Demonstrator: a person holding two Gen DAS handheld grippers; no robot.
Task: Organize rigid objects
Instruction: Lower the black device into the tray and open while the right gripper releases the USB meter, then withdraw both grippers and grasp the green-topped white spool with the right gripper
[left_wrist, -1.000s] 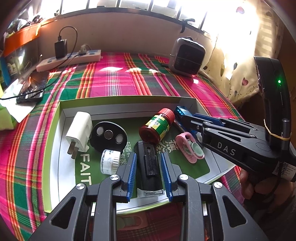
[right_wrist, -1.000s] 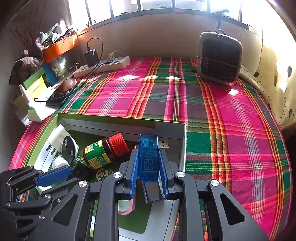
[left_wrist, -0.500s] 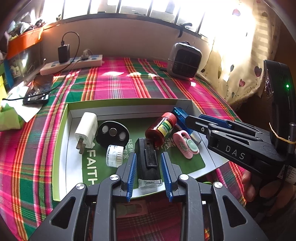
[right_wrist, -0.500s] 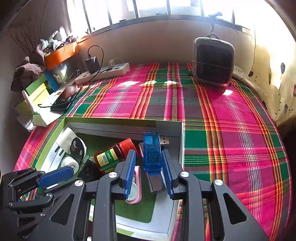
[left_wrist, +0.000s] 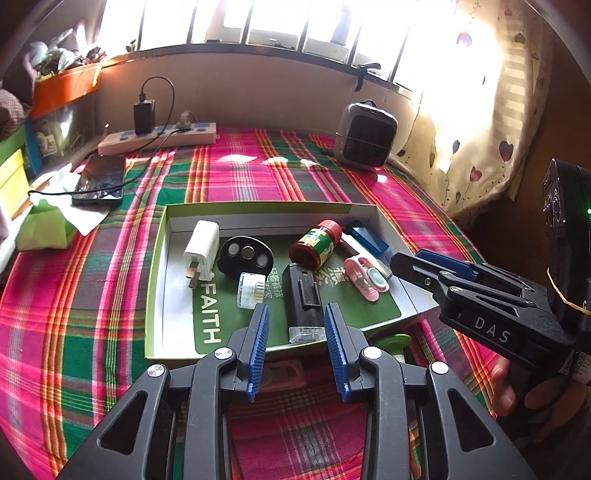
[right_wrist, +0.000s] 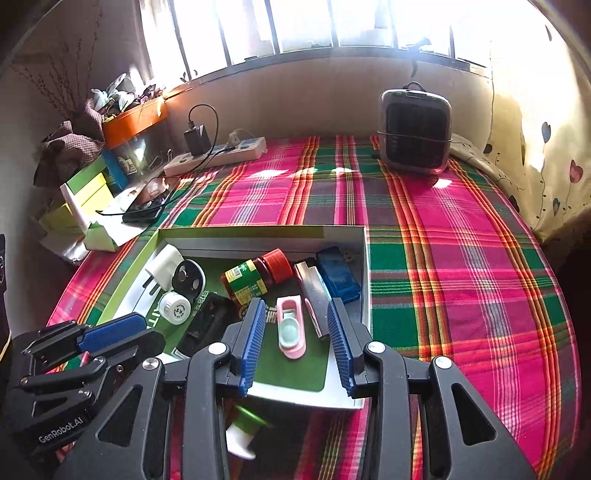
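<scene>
Left gripper (left_wrist: 295, 347) is hanging over the near edge of the tray (left_wrist: 258, 208), and its jaws are opening; nothing is between the blue pads. Just beyond the tips, the black rectangular device (left_wrist: 303, 299) is lying flat on the green mat inside the tray, with its clear end pointing toward the camera. Around it are lying a white plug adapter (left_wrist: 201, 249), a black round disc (left_wrist: 245, 256), a small white cap (left_wrist: 251, 290), a brown bottle with red lid (left_wrist: 314, 243) on its side, and a pink clip (left_wrist: 365, 278). The right gripper (left_wrist: 413, 260) is showing at the right side, over the tray's corner.

Right gripper (right_wrist: 295, 345) is also spreading its jaws, and no object is pressed between the pads. Through the gap the pink clip (right_wrist: 290, 328) is appearing, resting on the mat. The blue USB meter (right_wrist: 338, 275) is lying in the far right corner of the tray (right_wrist: 258, 232), beside a grey flat stick (right_wrist: 314, 291). The left gripper (right_wrist: 110, 332) is showing at the lower left.

Both placements are looking finished, I think. To do this step well, each hand should be letting the jaws clear its object fully, then backing off straight without touching the bottle, which could roll. All these items are hard, small and light, so a small push would be shifting them.
</scene>
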